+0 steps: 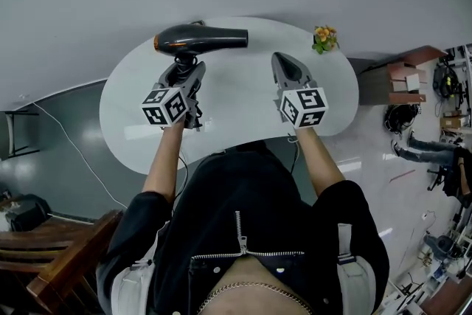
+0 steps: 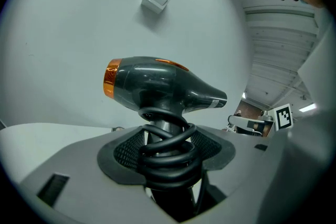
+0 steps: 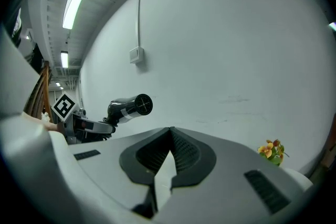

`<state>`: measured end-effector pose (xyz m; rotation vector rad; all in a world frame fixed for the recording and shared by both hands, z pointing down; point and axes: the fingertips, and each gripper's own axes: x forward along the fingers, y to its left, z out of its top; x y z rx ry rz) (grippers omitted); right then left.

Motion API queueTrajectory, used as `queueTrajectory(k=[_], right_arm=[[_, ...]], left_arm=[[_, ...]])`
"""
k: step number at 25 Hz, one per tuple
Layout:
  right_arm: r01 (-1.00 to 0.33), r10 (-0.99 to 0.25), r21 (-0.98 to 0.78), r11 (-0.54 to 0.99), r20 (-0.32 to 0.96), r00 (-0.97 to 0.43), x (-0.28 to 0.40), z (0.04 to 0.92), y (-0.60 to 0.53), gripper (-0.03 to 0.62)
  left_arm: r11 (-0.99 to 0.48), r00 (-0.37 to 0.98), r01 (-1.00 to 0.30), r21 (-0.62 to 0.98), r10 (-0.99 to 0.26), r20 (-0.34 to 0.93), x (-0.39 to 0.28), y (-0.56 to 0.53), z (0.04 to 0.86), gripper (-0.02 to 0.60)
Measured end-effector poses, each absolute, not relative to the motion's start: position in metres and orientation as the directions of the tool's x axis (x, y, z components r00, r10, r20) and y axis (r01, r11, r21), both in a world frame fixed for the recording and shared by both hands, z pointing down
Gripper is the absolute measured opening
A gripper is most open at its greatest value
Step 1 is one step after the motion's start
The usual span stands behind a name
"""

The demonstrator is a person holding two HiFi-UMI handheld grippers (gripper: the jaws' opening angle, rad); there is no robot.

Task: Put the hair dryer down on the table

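A dark grey hair dryer point(image 1: 199, 40) with an orange rear ring is held up over the white oval table point(image 1: 243, 111), nozzle pointing right. My left gripper point(image 1: 182, 76) is shut on its handle, and a black cord is coiled round that handle. In the left gripper view the hair dryer point(image 2: 157, 86) stands upright between the jaws of the left gripper point(image 2: 168, 139). My right gripper point(image 1: 285, 64) hovers to the right over the table, shut and empty. From the right gripper point(image 3: 169, 136) view the hair dryer point(image 3: 128, 106) shows at the left.
A small pot of orange flowers point(image 1: 324, 38) stands at the table's far right edge. A wooden chair point(image 1: 59, 254) is at the lower left. Cluttered shelves point(image 1: 409, 81) lie to the right. A cable runs across the floor on the left.
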<state>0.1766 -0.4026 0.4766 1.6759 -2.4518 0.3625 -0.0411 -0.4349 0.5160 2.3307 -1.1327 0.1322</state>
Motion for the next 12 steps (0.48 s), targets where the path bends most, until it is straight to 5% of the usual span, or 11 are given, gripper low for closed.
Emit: queueTrajectory(k=[12], right_arm=[[-0.919, -0.862, -0.154, 0.362, 0.321, -0.394, 0.22, 0.513, -0.426, 0.006]], left_arm=[[-0.431, 0.624, -0.773, 0.466, -0.647, 0.437, 0.017, -0.461, 0.587, 0.282]])
